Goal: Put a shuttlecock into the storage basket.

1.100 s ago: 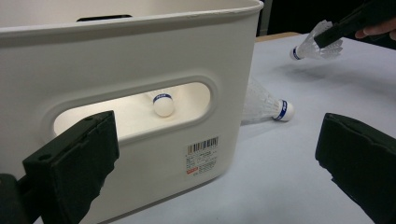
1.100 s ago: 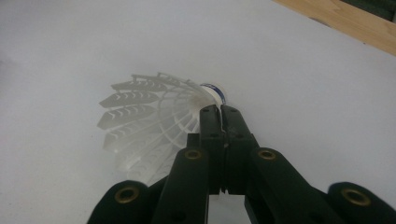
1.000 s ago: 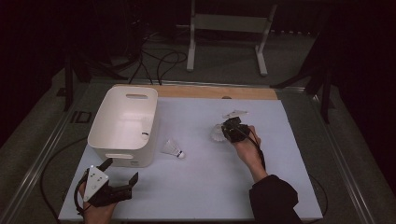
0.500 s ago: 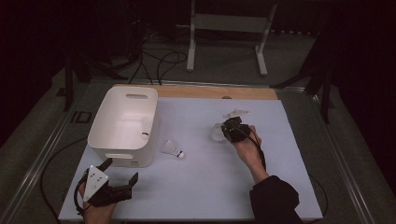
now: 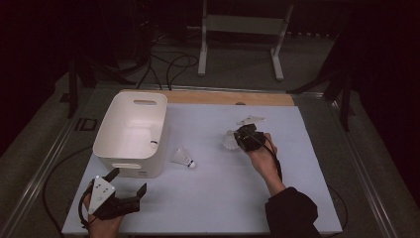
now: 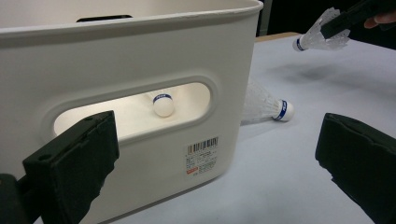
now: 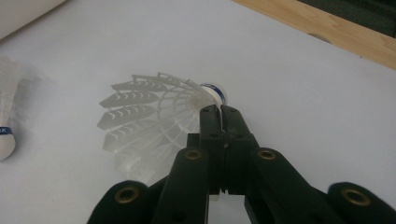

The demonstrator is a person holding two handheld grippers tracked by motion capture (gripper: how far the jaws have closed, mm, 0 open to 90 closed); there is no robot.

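My right gripper (image 5: 241,139) is shut on a white feather shuttlecock (image 5: 229,141) right of the table's middle. In the right gripper view the jaws (image 7: 222,112) pinch its feathers just behind the cork, with the skirt (image 7: 140,123) fanning left. It hangs a little above the table, casting a shadow. A second shuttlecock (image 5: 183,158) lies on the white tabletop beside the white basket (image 5: 115,133). A third (image 6: 163,103) rests inside the basket, seen through the handle slot. My left gripper (image 5: 130,181) stands open at the front left, facing the basket's near wall (image 6: 205,60).
A wooden strip (image 5: 228,97) runs along the table's far edge. Beyond it stand a metal frame (image 5: 242,25) and floor cables (image 5: 168,64). Bare white tabletop (image 5: 213,198) lies between the two hands.
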